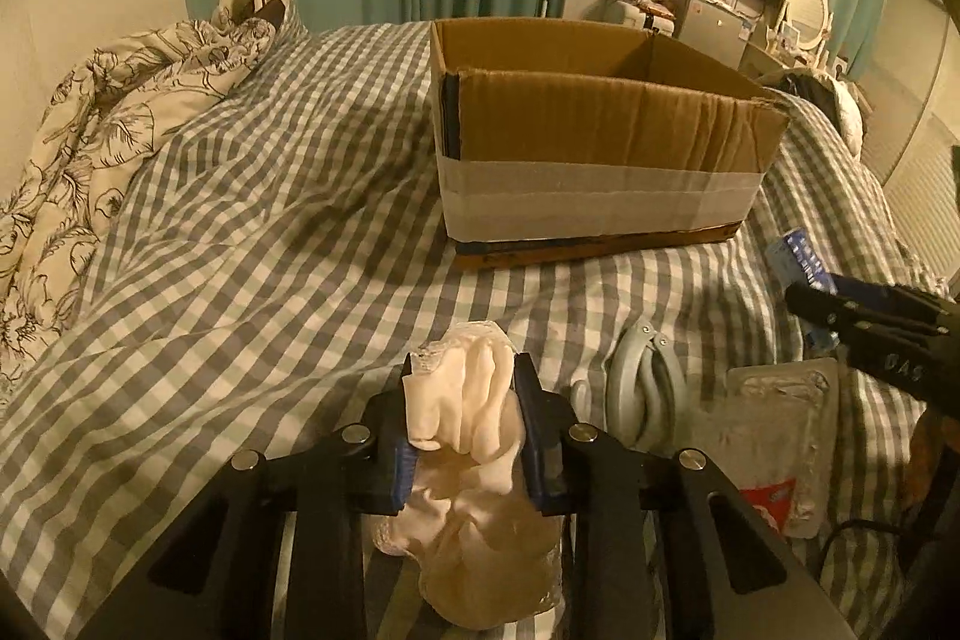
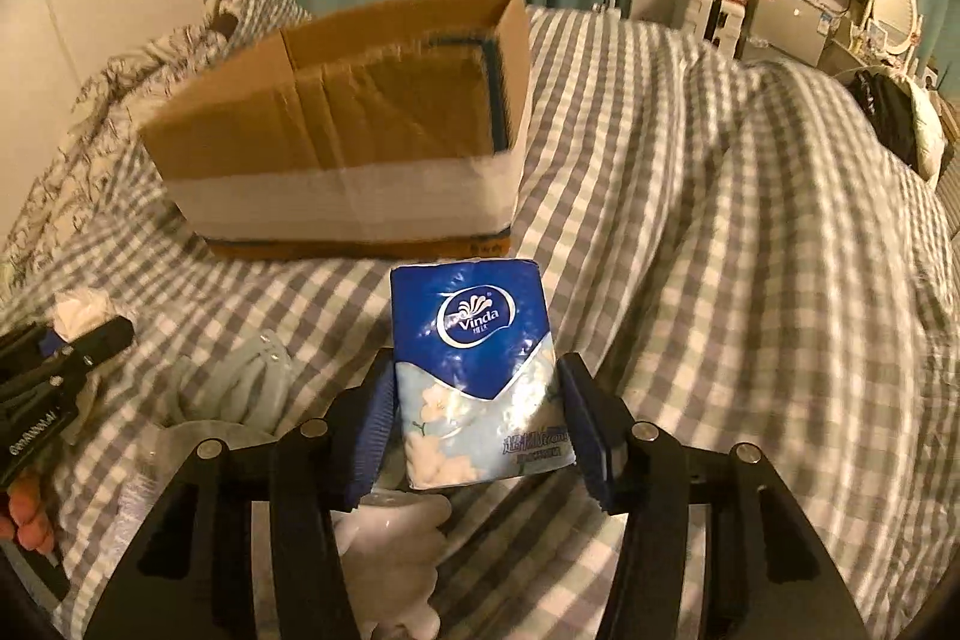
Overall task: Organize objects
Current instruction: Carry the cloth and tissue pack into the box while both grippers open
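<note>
The left claw (image 1: 462,424) is clamped on a soft cream-white bundle in clear plastic (image 1: 474,460), its blue pads pressing in from both sides, and it holds the bundle just above the gingham bedsheet (image 1: 270,232). The right claw (image 2: 480,418) grips a blue Vinda tissue pack (image 2: 480,370) between its pads, label facing up, also lifted over the bed.

Ahead of both sits an open cardboard box (image 1: 600,130), wrapped low down with a pale band of tape; from the left wrist view its inside looks bare as far as I can see. Near the left claw, on the sheet, lies a grey folded clip-like item (image 1: 645,388), and just beside that a clear plastic packet with a red patch (image 1: 774,436). A floral quilt (image 1: 102,124) is heaped at the head of the bed, well apart from the box.
</note>
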The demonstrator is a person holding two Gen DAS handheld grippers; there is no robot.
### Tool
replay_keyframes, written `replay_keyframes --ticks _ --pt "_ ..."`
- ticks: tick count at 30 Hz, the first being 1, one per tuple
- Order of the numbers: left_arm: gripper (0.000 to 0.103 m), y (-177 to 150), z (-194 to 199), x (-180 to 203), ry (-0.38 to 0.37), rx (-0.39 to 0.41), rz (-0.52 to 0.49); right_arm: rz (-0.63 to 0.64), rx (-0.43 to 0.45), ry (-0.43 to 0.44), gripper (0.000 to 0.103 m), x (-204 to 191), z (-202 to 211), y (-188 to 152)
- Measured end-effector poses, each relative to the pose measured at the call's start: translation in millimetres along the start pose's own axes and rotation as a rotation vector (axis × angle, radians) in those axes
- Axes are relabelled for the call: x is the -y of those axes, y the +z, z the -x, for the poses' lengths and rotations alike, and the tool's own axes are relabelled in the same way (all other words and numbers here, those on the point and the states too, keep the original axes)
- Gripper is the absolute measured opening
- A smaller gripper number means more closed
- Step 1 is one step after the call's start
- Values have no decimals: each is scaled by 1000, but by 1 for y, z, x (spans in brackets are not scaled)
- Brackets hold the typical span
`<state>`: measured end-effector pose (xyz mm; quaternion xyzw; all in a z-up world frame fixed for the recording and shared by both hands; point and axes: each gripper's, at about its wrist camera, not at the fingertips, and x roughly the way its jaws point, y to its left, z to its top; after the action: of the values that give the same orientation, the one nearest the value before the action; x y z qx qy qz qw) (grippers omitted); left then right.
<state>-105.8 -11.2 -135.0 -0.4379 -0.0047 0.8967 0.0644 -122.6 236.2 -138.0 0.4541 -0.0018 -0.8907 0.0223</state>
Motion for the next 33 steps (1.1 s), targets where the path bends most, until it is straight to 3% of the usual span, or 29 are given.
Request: replay_keyframes --ticks 8,17,24,33 --pt "28 26 30 6 -38 57 -37 39 127 -9 53 -10 56 25" --pt "28 95 58 24 -93 162 -79 151 267 29 53 -37 108 79" --pt "28 159 63 36 -99 253 -100 181 348 71 53 -52 123 127" --pt "28 220 24 38 -74 259 -87 156 378 115 53 -47 99 193"
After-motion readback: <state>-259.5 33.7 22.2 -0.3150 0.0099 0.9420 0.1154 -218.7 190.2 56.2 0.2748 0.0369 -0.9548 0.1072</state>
